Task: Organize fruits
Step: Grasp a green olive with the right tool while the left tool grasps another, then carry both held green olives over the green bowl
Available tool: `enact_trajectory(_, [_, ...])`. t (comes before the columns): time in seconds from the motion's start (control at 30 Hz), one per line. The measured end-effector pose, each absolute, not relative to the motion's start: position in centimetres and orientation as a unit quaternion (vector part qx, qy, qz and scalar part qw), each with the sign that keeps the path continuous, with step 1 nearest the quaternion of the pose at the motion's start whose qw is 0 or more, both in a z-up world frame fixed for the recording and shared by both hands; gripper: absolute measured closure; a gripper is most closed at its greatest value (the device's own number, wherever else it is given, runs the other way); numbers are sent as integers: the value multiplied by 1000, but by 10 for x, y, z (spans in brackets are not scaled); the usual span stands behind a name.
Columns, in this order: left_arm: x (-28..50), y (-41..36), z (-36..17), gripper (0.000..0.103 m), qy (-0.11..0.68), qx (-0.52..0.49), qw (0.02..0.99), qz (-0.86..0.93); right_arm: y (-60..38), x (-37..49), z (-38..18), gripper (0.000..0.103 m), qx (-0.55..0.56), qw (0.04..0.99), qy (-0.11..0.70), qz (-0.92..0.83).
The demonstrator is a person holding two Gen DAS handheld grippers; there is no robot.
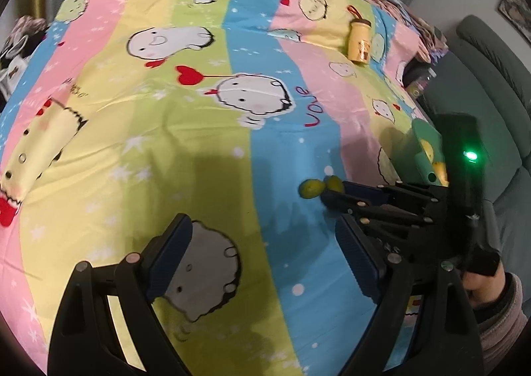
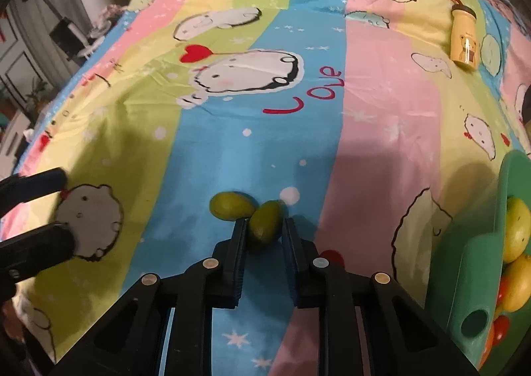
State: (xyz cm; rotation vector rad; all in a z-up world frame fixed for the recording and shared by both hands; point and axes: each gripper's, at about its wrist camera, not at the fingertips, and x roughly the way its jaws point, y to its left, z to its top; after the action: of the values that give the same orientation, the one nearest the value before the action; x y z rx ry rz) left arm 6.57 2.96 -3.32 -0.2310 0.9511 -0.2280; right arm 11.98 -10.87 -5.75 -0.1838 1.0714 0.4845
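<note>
Two green fruits [image 2: 232, 206] lie on the bed [image 2: 381, 110]. Right tool [image 2: 264, 233] clamps the nearer one [image 2: 264, 225]; left tool [image 1: 262, 260] stands apart, empty. Several sit in the basket [image 2: 464, 260] to its right.

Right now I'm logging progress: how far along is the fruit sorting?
Done: several fruits sit in the green bin. In hand: the right gripper is shut on one green fruit. Left: the other green fruit beside it; the left gripper is open, empty.
</note>
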Motion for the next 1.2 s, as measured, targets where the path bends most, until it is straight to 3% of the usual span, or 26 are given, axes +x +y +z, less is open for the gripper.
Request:
enact_trajectory(0.37, [98, -11, -48, 16, 471, -49, 865, -163, -151, 63, -34, 80, -36, 831, 477, 283])
enact_trajectory(0.53, [112, -26, -58, 24, 483, -43, 858, -170, -166, 47, -34, 80, -28, 828, 476, 296])
enact_trajectory(0.77, [131, -43, -73, 46, 492, -19, 853, -172, -178, 46, -34, 81, -3, 829, 468, 305])
enact_trajectory(0.93, [134, -49, -73, 57, 488, -12, 853, -184, -181, 46, -35, 81, 6, 830, 463, 311])
enact_trajectory(1.1, [134, -54, -75, 85, 492, 0, 849, -191, -186, 46, -35, 81, 17, 832, 459, 312])
enact_trajectory(1.2, [133, -57, -75, 85, 495, 7, 849, -182, -189, 47, -35, 81, 21, 833, 456, 312])
